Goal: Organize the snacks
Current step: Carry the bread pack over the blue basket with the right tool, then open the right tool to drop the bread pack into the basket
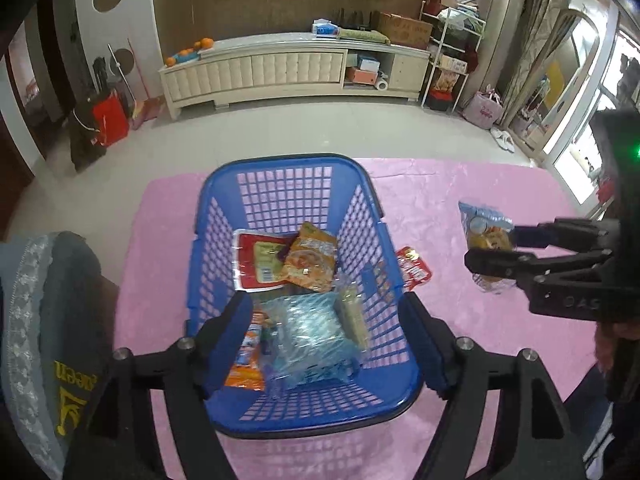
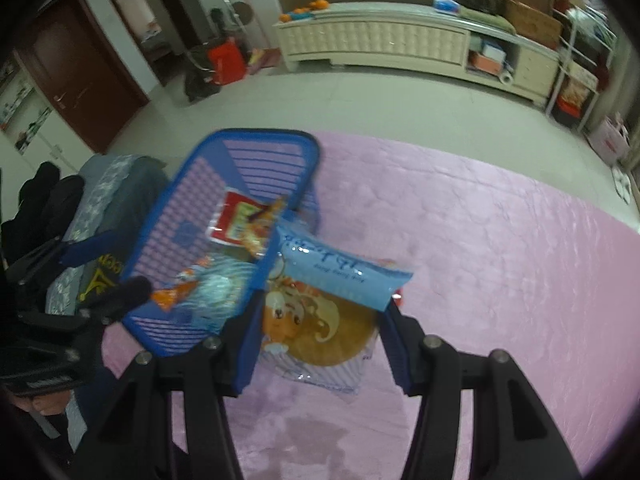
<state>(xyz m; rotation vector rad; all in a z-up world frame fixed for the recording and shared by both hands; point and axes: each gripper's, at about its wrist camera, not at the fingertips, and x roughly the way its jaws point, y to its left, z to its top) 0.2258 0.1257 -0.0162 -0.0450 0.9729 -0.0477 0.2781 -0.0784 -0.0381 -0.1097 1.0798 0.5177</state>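
right gripper (image 2: pixel 316 344) clamped on clear-and-blue crinkly plastic cake pouch (image 2: pixel 320 320) | light, squashy, slippery; pinch the sealed edge, gently | left gripper (image 1: pixel 320 344) spread, empty, above blue plastic lattice basket (image 1: pixel 288 168)

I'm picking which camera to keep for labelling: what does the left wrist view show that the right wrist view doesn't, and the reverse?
Only the left wrist view: the small red foil snack packet lying on the pink tablecloth beside the basket, and the open left tongs over the basket.

Only the right wrist view: the cartoon print on the clear-wrapped round cake.

Both: the blue plastic lattice basket holding packets, and the right tongs gripping that cake.
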